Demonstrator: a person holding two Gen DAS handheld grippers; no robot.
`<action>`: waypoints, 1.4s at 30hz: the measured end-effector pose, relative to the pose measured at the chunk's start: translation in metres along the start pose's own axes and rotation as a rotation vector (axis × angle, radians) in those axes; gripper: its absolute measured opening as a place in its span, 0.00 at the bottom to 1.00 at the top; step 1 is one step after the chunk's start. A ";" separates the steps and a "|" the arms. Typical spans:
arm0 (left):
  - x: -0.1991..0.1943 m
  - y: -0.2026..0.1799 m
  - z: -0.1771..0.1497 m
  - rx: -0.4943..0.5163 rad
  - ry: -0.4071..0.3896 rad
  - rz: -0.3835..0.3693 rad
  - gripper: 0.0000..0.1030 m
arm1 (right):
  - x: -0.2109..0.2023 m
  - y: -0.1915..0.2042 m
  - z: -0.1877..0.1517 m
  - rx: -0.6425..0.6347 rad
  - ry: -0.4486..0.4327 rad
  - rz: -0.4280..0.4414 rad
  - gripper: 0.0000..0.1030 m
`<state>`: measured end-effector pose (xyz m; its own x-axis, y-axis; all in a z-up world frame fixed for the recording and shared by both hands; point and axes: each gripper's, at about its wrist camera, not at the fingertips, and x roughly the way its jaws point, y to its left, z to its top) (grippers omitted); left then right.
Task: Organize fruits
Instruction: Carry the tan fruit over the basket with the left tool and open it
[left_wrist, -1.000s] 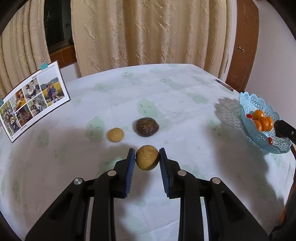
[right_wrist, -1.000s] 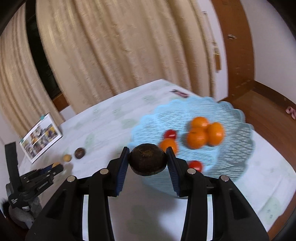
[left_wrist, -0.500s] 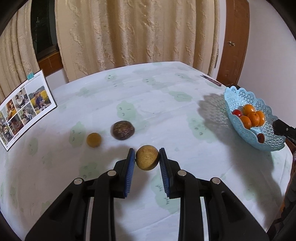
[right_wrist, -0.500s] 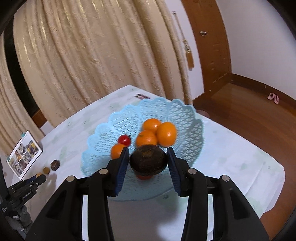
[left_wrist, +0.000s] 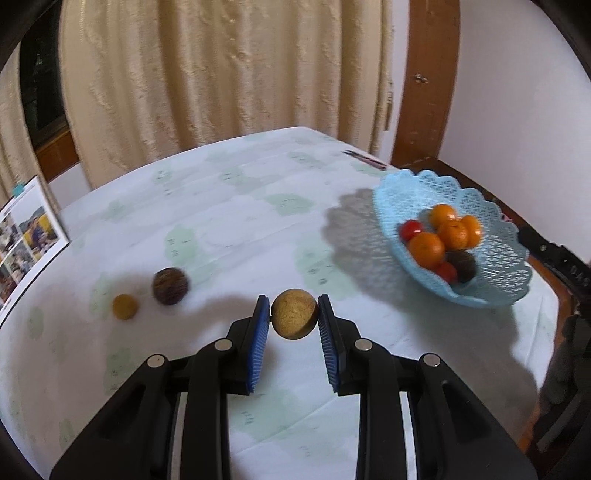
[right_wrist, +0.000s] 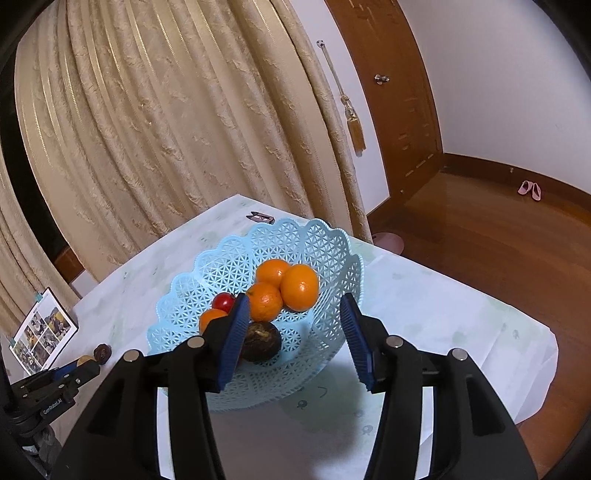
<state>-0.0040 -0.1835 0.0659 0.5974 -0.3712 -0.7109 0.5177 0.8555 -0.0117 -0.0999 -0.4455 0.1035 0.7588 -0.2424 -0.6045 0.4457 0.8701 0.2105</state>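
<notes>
Pinching a tan round fruit between its blue pads, the left gripper holds it above the tabletop, clear of the cloth. To its left, on the tabletop, lie a dark purple fruit and, just beside that, a small yellow fruit. Far to the right stands the blue lattice basket, holding 4 oranges, 2 small red fruits and a dark brown fruit.

The right gripper hangs over the basket's near rim with its fingers spread wide and nothing between them. The dark brown fruit rests inside the basket, close to the left finger. A photo board stands at the far left.
</notes>
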 end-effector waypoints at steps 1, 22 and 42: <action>0.000 -0.007 0.003 0.009 -0.001 -0.019 0.26 | 0.000 -0.001 0.000 0.003 -0.001 -0.001 0.51; 0.013 -0.049 0.024 0.048 -0.006 -0.147 0.27 | -0.002 -0.021 0.001 0.050 -0.018 -0.012 0.51; 0.040 -0.104 -0.020 0.142 0.126 -0.309 0.28 | -0.003 -0.020 0.001 0.054 -0.017 0.003 0.51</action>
<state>-0.0465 -0.2802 0.0251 0.3240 -0.5492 -0.7703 0.7471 0.6481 -0.1478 -0.1113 -0.4629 0.1019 0.7680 -0.2469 -0.5910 0.4678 0.8464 0.2544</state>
